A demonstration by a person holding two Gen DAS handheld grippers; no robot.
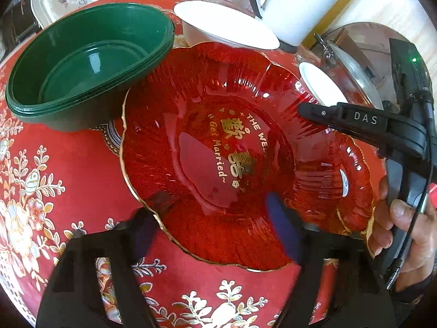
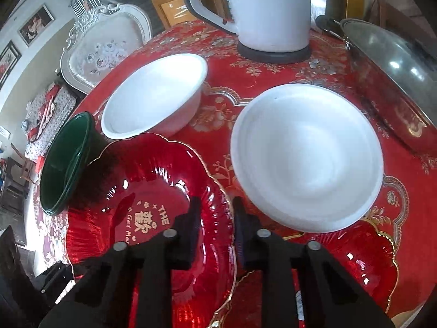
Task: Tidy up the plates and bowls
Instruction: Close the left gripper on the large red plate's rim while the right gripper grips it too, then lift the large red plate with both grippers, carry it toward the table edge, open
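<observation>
A red glass plate with gold rim and lettering is lifted over the red tablecloth; it also shows in the right wrist view. My right gripper is shut on its rim, one finger inside, one outside; it shows in the left wrist view. My left gripper is open, its fingers under the plate's near edge, seen through the glass. Stacked green bowls stand to the left. A white bowl, white plates and another red plate rest nearby.
A white electric kettle stands at the back of the round table. A metal pot with a lid sits at the right. An ornate white chair stands beyond the table's left edge.
</observation>
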